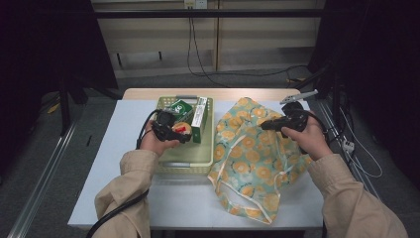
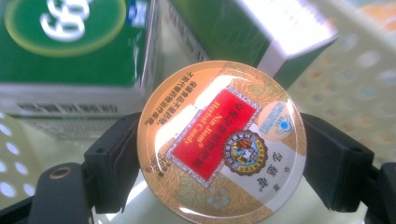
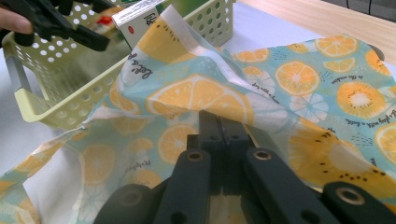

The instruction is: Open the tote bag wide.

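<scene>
- The left gripper (image 2: 219, 154) has its black fingers (image 2: 114, 161) pressed against opposite edges of a round orange candy tin with a red label (image 2: 222, 140); the fingers stand fairly wide because the tin fills the gap between them.
- In the high view the left gripper (image 1: 181, 133) holds that tin (image 1: 182, 127) above the inside of a pale green perforated plastic basket (image 1: 190, 161).
- Inside the basket, just behind the tin, stands a green cardboard box with a white circle mark (image 2: 74, 42), and beside it a second green box with a white end panel (image 2: 261, 32) leans at a tilt.
- From above, the two boxes (image 1: 190, 115) sit at the far end of the basket; its near half is bare floor.
- The right gripper (image 3: 219, 133) has its fingers (image 3: 210, 128) fully closed, pinching a fold of a light blue cloth bag printed with orange slices (image 3: 303, 88).
- In the high view the right gripper (image 1: 267, 124) lifts the bag's (image 1: 247, 163) upper edge, while the rest of the bag lies crumpled on the white tabletop (image 1: 119, 163), touching the basket's right wall.
- The bag's white-trimmed handles trail toward the near edge of the tabletop.
</scene>
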`<state>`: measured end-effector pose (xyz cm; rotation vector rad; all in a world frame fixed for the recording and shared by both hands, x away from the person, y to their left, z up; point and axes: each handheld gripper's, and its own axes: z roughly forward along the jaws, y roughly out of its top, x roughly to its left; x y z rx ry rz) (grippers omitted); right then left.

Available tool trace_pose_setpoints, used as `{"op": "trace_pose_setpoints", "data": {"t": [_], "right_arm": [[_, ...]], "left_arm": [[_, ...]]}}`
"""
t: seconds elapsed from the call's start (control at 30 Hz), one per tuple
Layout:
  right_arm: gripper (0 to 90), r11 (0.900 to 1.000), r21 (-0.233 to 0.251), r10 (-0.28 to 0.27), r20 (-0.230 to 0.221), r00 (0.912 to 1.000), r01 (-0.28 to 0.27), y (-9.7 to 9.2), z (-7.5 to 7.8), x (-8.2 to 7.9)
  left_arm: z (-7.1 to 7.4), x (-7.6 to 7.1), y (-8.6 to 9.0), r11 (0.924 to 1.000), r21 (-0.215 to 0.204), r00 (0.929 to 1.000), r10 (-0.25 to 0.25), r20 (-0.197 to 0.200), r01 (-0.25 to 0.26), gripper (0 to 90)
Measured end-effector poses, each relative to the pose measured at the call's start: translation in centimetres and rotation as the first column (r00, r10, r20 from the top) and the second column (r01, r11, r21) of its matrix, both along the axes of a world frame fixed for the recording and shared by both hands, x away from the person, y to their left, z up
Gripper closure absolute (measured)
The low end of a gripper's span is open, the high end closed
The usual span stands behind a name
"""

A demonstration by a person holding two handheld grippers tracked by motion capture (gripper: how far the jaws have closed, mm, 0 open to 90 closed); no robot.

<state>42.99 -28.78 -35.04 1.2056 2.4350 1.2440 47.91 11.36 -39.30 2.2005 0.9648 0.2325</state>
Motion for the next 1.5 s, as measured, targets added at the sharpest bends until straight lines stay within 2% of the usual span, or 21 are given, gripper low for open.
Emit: {"op": "trace_pose_setpoints", "data": {"t": [0.07, 0.17, 0.3, 0.4, 0.57, 0.63, 0.77, 0.87, 0.97, 1.1, 1.2, 1.23, 1.27, 1.5], "right_arm": [[90.0, 1.0000, 0.000, 0.001, 0.002, 1.0000, -0.001, 0.1, 0.0, 0.0], [90.0, 1.0000, -0.003, -0.003, -0.002, 1.0000, 0.003, 0.1, -0.1, 0.0], [90.0, 1.0000, -0.004, -0.008, -0.001, 1.0000, 0.008, 0.1, -0.1, 0.0], [90.0, 0.9999, -0.006, -0.016, -0.003, 0.9999, 0.016, 0.0, 0.0, 0.0], [90.0, 0.9998, -0.012, -0.017, 0.000, 0.9999, 0.017, 0.1, 0.0, 0.0], [90.0, 0.9997, -0.011, -0.020, 0.000, 0.9998, 0.020, 0.2, 0.0, 0.1], [90.0, 0.9998, -0.010, -0.020, -0.002, 0.9998, 0.020, 0.4, 0.0, 0.1], [90.0, 0.9997, -0.012, -0.022, -0.004, 0.9997, 0.022, 0.4, -0.1, 0.1], [90.0, 0.9997, -0.006, -0.024, -0.004, 0.9997, 0.024, 0.4, -0.1, 0.2], [90.0, 0.9997, -0.003, -0.025, -0.003, 0.9997, 0.025, 0.4, -0.1, 0.2], [90.0, 0.9998, -0.003, -0.022, -0.004, 0.9998, 0.022, 0.4, -0.1, 0.2], [90.0, 0.9998, -0.002, -0.021, -0.005, 0.9998, 0.021, 0.4, -0.1, 0.2], [90.0, 0.9998, -0.002, -0.020, -0.005, 0.9998, 0.020, 0.4, -0.1, 0.2], [90.0, 0.9998, 0.002, -0.020, -0.002, 0.9998, 0.020, 0.4, -0.1, 0.1]], "left_arm": [[1.0, -0.3, 0.0, 1.0000, -0.010, 1.0000, 0.000, 0.006, 0.001, 20.5], [2.8, -1.1, -0.1, 0.9990, -0.029, 0.9993, -0.033, 0.020, 0.034, 20.5], [4.4, -2.1, -0.4, 0.9974, -0.044, 0.9982, -0.057, 0.017, 0.058, 20.5], [5.5, -3.0, -1.0, 0.9941, -0.054, 0.9955, -0.092, 0.022, 0.093, 20.5], [7.0, -5.0, -3.2, 0.9801, -0.097, 0.9844, -0.169, 0.049, 0.173, 20.5], [7.3, -5.5, -3.9, 0.9743, -0.119, 0.9811, -0.186, 0.054, 0.191, 20.5], [7.5, -6.6, -5.7, 0.9607, -0.120, 0.9674, -0.243, 0.072, 0.250, 20.5], [7.2, -7.3, -7.1, 0.9458, -0.139, 0.9548, -0.283, 0.091, 0.294, 20.5], [7.0, -7.7, -8.4, 0.9376, -0.138, 0.9464, -0.308, 0.097, 0.319, 20.5], [6.2, -8.1, -9.9, 0.9331, -0.126, 0.9409, -0.328, 0.084, 0.337, 20.5], [5.8, -8.4, -10.8, 0.9276, -0.137, 0.9372, -0.340, 0.079, 0.348, 20.5], [5.7, -8.6, -11.1, 0.9341, -0.121, 0.9411, -0.328, 0.083, 0.336, 20.5], [5.5, -8.5, -11.3, 0.9230, -0.144, 0.9339, -0.349, 0.075, 0.357, 20.5], [5.2, -8.7, -12.2, 0.9129, -0.149, 0.9247, -0.372, 0.082, 0.380, 20.5]]}}
